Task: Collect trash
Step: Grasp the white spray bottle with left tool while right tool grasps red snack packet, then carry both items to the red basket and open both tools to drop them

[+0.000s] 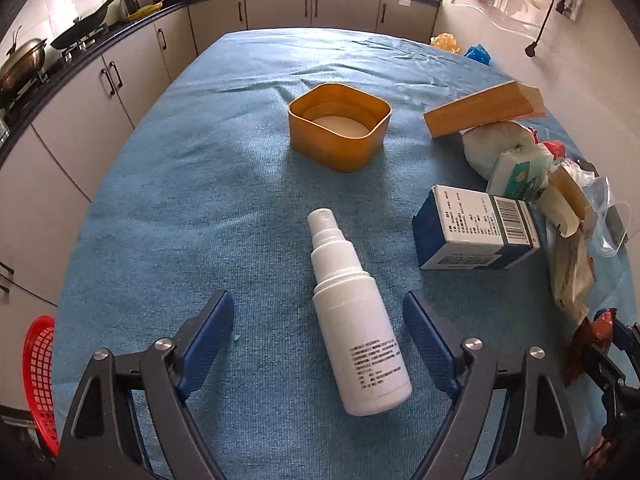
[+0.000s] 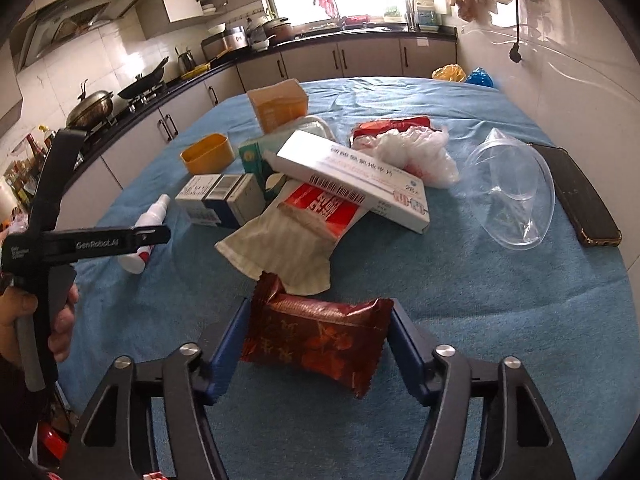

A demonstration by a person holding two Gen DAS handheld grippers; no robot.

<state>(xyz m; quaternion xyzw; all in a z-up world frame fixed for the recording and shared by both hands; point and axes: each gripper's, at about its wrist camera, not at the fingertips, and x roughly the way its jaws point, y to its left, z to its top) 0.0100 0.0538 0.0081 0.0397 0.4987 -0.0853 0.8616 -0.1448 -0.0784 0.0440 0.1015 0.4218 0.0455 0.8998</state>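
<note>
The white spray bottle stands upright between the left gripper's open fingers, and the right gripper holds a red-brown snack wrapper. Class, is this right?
Not quite. The white spray bottle lies on its side between the left gripper's open fingers, as the left wrist view shows. The right gripper does hold the red-brown snack wrapper.

Colours on my kitchen table, blue cloth under all.

My left gripper (image 1: 318,340) shows blue pads on black arms over a white spray bottle (image 1: 352,320) with grey print. My right gripper (image 2: 318,344) frames a dark red wrapper (image 2: 316,340) patterned in orange. Beyond: an orange tub (image 1: 339,125), a navy-and-white barcoded box (image 1: 472,230), a red basket (image 1: 38,376).
</note>
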